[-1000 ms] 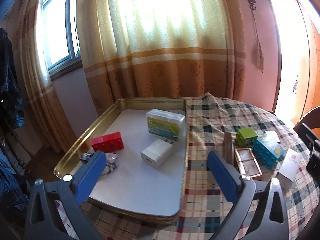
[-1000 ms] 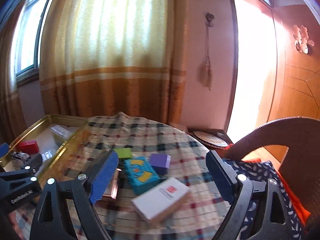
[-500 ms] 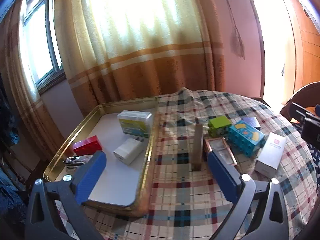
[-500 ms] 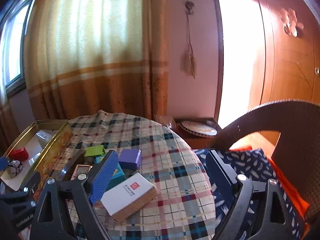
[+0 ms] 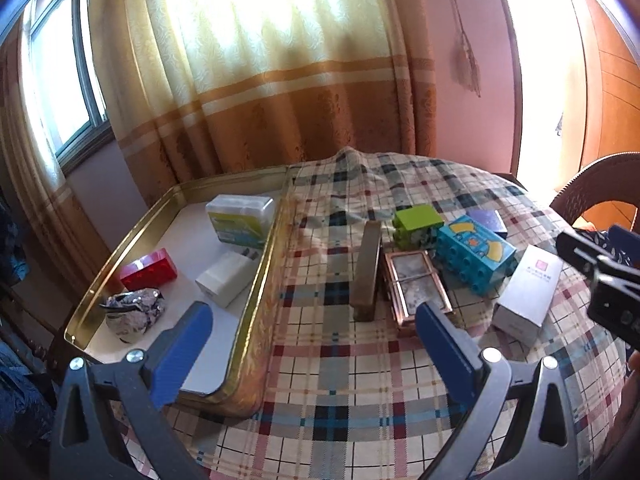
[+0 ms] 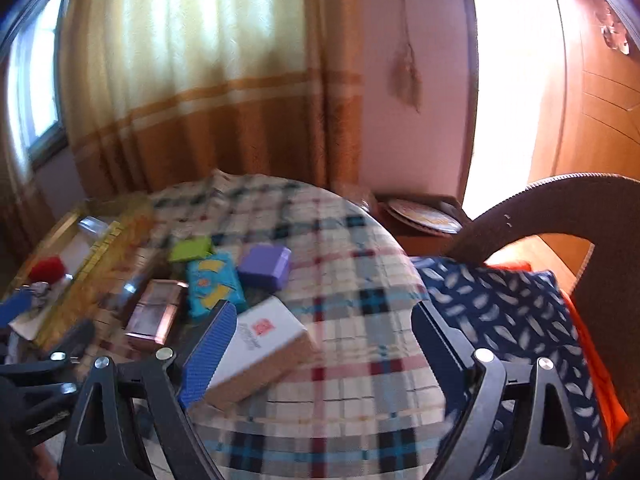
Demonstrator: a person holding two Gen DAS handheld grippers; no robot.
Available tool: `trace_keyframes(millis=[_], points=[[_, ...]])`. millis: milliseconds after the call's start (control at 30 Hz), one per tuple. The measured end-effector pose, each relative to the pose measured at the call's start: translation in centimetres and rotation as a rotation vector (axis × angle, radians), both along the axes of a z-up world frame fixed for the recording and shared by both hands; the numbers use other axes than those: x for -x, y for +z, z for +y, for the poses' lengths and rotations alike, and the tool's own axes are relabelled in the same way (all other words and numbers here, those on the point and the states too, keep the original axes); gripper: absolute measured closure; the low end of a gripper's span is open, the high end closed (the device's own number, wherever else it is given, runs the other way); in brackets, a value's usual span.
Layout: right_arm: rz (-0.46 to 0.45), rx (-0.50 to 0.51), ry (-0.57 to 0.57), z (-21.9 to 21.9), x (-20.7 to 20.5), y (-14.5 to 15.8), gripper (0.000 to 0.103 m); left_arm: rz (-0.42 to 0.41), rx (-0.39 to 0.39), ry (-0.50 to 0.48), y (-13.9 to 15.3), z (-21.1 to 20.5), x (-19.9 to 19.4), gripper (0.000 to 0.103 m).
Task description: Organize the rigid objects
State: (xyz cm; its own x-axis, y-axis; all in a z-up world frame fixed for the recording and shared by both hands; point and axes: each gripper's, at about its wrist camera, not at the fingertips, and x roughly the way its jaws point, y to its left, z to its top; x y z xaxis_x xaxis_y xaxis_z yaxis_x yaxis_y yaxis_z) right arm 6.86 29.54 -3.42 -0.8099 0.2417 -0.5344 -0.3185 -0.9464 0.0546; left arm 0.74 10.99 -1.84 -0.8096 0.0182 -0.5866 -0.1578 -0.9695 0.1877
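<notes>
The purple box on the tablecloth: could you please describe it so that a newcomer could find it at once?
Start at the gold tray, then go right across the checked tablecloth to the cluster of loose items. At its far right end, behind the blue block, sits the purple box. It is the only purple thing there, plain-sided and squat.

Tablecloth is plaid: cream with red, blue and black lines. Gold tray at 9 o'clock has a white floor and holds a red brick. Toward 2 o'clock: lime green block, teal block with yellow shapes, purple box, white box with a red logo. Curtain's pale yellow over orange.
</notes>
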Motion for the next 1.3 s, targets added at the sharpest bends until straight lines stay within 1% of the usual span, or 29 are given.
trace_keyframes(millis=[100,200,267,333,433,500,567,667,733,833,967,1100,1200,1300], points=[[-0.029,0.003,0.069,-0.7,0.6,-0.2,0.012,-0.023,-0.013,-0.008,-0.2,-0.1,0.1,0.000],[-0.070,0.006,0.173,-1.5,1.5,-0.5,0.012,-0.054,-0.037,-0.014,-0.5,-0.3,0.3,0.000],[-0.127,-0.007,0.242,-2.3,2.4,-0.9,0.012,-0.053,-0.039,0.010,-0.4,-0.6,0.3,0.000],[-0.178,-0.032,0.259,-2.7,3.2,-1.4,0.012,-0.049,-0.039,0.030,-0.4,-0.9,0.1,0.001],[-0.247,-0.041,0.289,-3.1,4.5,-2.0,0.012,-0.075,-0.050,0.032,-0.7,-1.2,0.4,0.001],[-0.278,-0.057,0.299,-3.3,5.1,-2.3,0.012,-0.092,-0.053,0.036,-0.9,-1.4,0.6,0.001],[-0.307,-0.049,0.319,-3.4,5.6,-2.6,0.012,-0.104,-0.055,0.040,-1.1,-1.5,0.7,0.000],[-0.362,-0.043,0.317,-3.3,6.2,-3.2,0.012,-0.119,-0.049,0.035,-1.4,-1.4,0.7,0.001],[-0.382,-0.048,0.311,-3.3,6.3,-3.4,0.012,-0.116,-0.044,0.028,-1.4,-1.3,0.6,0.000],[-0.381,-0.060,0.313,-3.4,6.2,-3.4,0.012,-0.112,-0.035,0.020,-1.3,-1.1,0.6,0.001],[-0.356,-0.040,0.303,-2.9,6.1,-3.1,0.015,-0.122,-0.032,0.012,-1.4,-1.0,0.6,0.001],[-0.283,0.002,0.271,-1.9,5.3,-2.5,0.016,-0.136,-0.039,0.005,-1.5,-1.0,0.8,0.001],[-0.212,0.037,0.236,-0.9,4.6,-2.0,0.016,-0.151,-0.044,-0.027,-1.4,-0.6,1.1,0.000],[-0.170,0.054,0.176,0.0,3.9,-1.6,0.016,-0.121,-0.016,-0.037,-1.0,0.0,1.7,0.001]])
